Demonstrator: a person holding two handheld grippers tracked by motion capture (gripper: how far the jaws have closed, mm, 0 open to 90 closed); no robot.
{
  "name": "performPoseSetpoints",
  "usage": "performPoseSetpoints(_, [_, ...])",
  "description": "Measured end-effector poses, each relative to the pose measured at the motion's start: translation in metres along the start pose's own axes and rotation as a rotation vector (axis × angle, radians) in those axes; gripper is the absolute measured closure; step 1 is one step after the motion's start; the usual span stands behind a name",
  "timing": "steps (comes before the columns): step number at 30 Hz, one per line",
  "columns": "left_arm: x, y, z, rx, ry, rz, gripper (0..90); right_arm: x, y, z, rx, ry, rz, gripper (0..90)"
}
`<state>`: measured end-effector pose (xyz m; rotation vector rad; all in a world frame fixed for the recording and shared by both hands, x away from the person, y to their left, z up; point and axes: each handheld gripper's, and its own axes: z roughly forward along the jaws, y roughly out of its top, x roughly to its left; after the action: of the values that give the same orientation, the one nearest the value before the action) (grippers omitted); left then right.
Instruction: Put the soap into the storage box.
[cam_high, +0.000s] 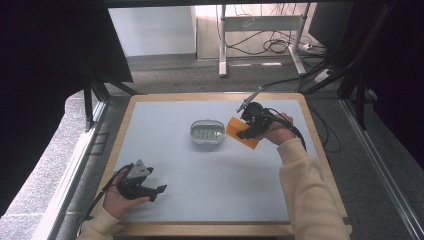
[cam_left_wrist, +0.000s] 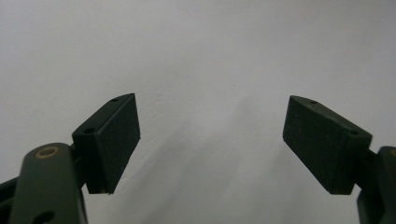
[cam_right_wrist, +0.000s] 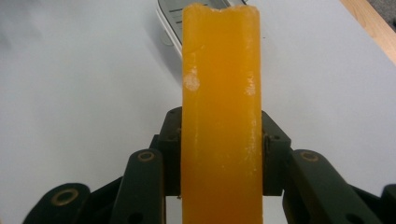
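Observation:
An orange bar of soap (cam_high: 241, 132) is clamped edge-on in my right gripper (cam_high: 248, 131), held just right of a clear oval soap dish (cam_high: 207, 131) at the table's middle. In the right gripper view the orange soap (cam_right_wrist: 221, 116) stands tall between the two black jaws of the right gripper (cam_right_wrist: 221, 154), and the dish's rim (cam_right_wrist: 169, 16) peeks out behind it. My left gripper (cam_high: 159, 190) rests near the front left of the table, open with nothing in it. In the left gripper view its pads (cam_left_wrist: 116, 140) stand wide apart over the bare grey surface.
The grey table top (cam_high: 200, 170) has a wooden border (cam_high: 210, 229). Beyond the far edge lie carpet, a desk frame (cam_high: 222, 50) and loose cables (cam_high: 272, 46). Dark curtains and black frame struts flank both sides.

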<state>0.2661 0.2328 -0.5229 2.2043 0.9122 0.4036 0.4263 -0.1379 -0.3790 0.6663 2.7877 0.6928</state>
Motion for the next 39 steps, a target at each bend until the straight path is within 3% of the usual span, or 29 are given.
performPoseSetpoints(19, [-0.001,0.0,0.001,0.007,-0.004,0.005,19.0,-0.014,0.008,0.015,0.034,-0.008,0.003,61.6])
performPoseSetpoints(39, [0.0,-0.001,0.001,0.005,-0.001,0.004,19.0,-0.022,0.025,0.021,0.011,0.002,-0.025,61.6])
